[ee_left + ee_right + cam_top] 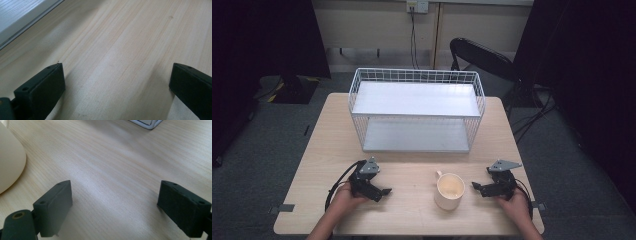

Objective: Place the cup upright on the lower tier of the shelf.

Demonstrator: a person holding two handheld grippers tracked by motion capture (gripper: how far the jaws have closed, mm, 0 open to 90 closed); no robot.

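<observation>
A cream mug (pixel 449 190) stands upright on the wooden table (pixel 412 170) near its front edge, its handle turned to the back left. My left gripper (pixel 384 192) rests low at the front left, jaws wide apart over bare wood (pixel 117 75). At the front right, my right gripper (pixel 475 187) points toward the mug and stands open with nothing between its jaws (pixel 115 195). The mug's side (pixel 10 162) fills the left edge of the right gripper view, apart from the jaws.
A white wire two-shelf rack (pixel 417 110) stands at the back middle of the table; its corner (pixel 147 123) and its base edge (pixel 22 17) show in the gripper views. A black chair (pixel 482 57) sits behind the table on the right.
</observation>
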